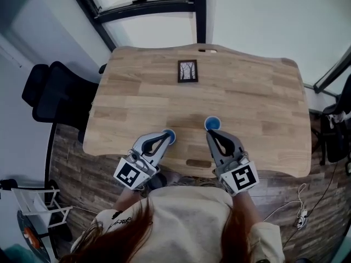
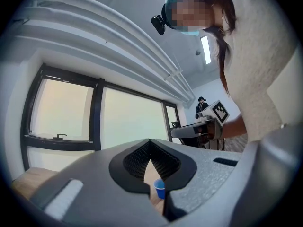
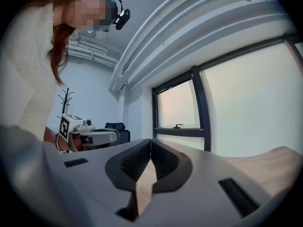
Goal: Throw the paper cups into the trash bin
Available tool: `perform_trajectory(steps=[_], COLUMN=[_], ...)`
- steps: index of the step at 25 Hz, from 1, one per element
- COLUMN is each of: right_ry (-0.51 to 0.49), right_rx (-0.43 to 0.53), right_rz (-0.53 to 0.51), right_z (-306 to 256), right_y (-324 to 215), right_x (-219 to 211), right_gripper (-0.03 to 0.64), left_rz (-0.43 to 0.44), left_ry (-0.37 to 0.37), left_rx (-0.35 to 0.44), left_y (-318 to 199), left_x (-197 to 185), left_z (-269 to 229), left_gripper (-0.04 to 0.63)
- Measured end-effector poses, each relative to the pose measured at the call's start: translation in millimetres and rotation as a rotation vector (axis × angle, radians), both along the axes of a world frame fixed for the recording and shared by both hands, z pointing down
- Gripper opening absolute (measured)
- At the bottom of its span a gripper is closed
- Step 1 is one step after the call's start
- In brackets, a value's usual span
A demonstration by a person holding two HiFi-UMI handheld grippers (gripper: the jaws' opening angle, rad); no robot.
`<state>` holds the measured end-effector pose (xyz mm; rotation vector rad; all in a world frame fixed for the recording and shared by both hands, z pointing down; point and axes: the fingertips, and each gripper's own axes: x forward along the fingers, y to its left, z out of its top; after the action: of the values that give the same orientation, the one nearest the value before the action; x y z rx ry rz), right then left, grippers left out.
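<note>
Where the two grippers hang level over the near edge of the wooden table (image 1: 258, 92), we see both pairs of fingers clenched tip to tip, with nothing grasped between them. The left paper cup (image 1: 171, 138), blue, stands on the table just at the left gripper's (image 1: 164, 137) tips, outside its fingers. The right paper cup (image 1: 212, 123) stands just beyond the right gripper's (image 1: 209, 133) tips.

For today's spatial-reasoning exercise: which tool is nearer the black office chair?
Left. The left tool is on the side toward the chair; the right tool lies beyond it, farther away.
</note>
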<state>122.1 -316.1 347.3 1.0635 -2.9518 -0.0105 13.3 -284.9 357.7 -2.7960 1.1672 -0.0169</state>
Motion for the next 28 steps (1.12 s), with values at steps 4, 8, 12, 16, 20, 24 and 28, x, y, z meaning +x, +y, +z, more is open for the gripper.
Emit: perform_trajectory(steps=[4,8,12,16,20,24,28], right_ry=[-0.004,0.005,0.025,0.063,0.165,0.213,0.275], right_rx=[-0.014,-0.027,-0.017,-0.038,-0.054,-0.093,-0.082], right_rz=[-0.022,-0.059,-0.088,-0.151,-0.195,-0.227,-0.229], right_z=[3,7,14,32,57,84,117], right_y=[-5,-10,-16,-15,-15,-20,-26], right_x=[12,18,22,16,12,9,6], right_gripper=[0.012,0.012,0.012,0.014,0.027,0.117,0.133], left_rz=[-0.024,-0.057,-0.09,-0.11,-0.135,-0.137,-0.145], left_ry=[-0.004,-0.021,-0.01,-0.005,-0.026,-0.021,-0.021], left_rx=[0.008,0.004,-0.006,0.022,-0.032,-0.021,-0.037], left_y=[-6,-7,-7,-4,-6,-7,-8], left_x=[8,9,8,4,5,6,8], left_z=[-4,-4,-1,2,14,18,22], left_gripper=[0.003,0.003,0.003,0.003,0.002,0.003,0.003])
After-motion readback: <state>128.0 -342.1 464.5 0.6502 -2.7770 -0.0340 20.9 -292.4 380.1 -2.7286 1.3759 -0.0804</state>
